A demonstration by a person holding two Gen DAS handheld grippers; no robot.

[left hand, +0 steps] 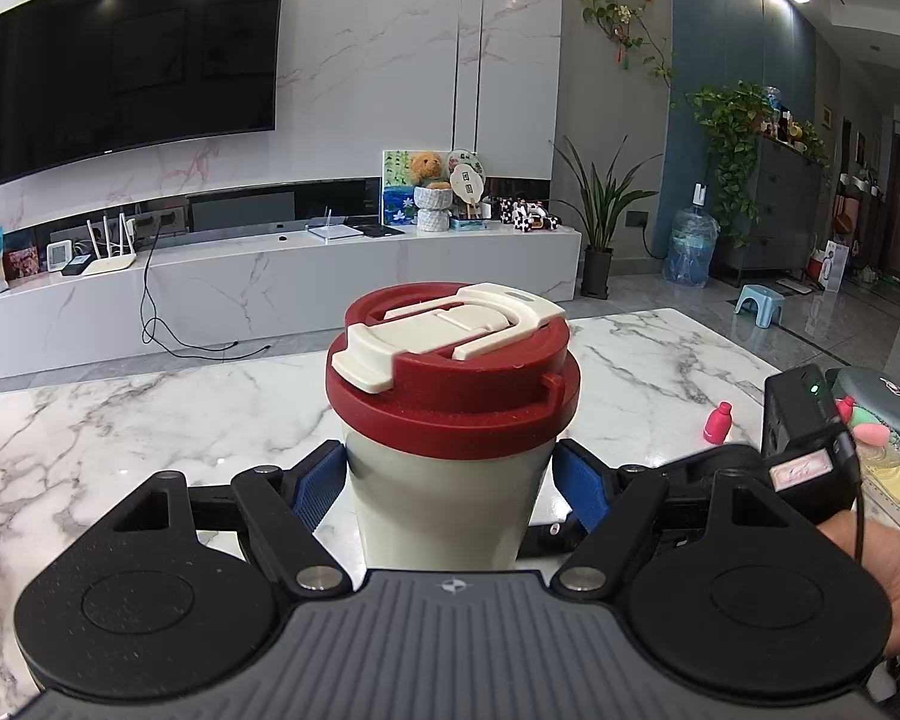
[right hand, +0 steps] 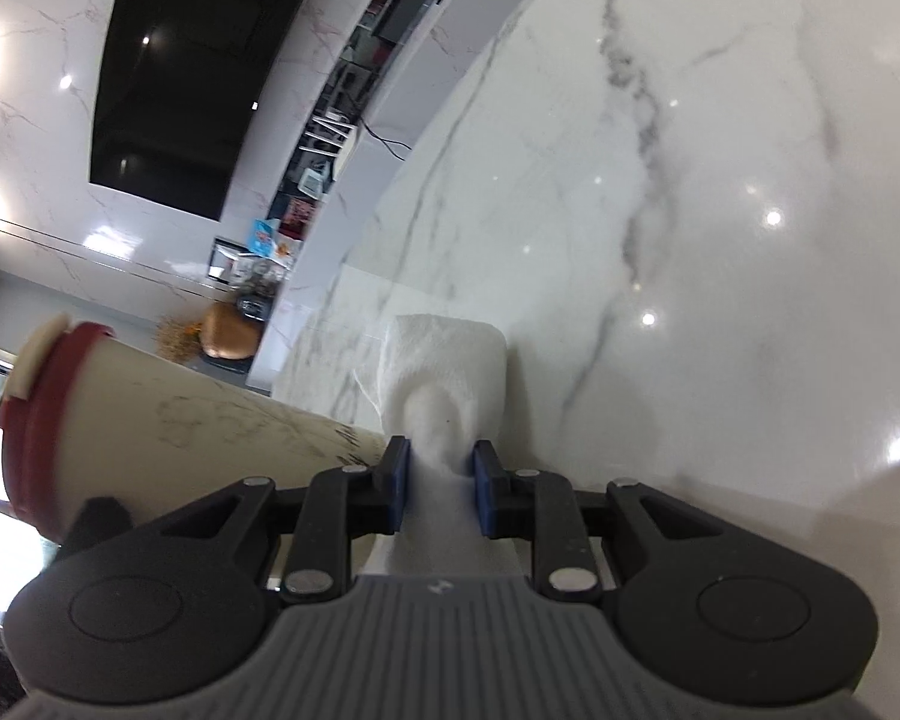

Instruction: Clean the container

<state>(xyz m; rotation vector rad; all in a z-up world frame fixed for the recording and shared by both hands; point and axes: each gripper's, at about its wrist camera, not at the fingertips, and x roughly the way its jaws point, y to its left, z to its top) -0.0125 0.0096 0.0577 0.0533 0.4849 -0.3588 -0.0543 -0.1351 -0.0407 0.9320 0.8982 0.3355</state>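
**Fingers locked on cup and cloth, wiping barely under way**

Blue fingers (left hand: 312, 489) of the left gripper (left hand: 450, 480) squeeze the cream cup (left hand: 444, 498) from both sides, just under its red lid (left hand: 450, 384), upright above the marble table (left hand: 150, 420). Over on the right gripper (right hand: 438, 480), the pads pinch a folded white cloth (right hand: 444, 360), its free end sticking out ahead, right beside the cup's wall.

Progress? Both tools are in hand, and the lid is on. I'd call the wipe itself just starting; no cleaned patch can be told.

The left view gives the lid's white latch (left hand: 450, 330) and the person's hand (left hand: 894, 588). Only the right view shows the cloth and faint dark marks (right hand: 354, 441) on the cup's side.
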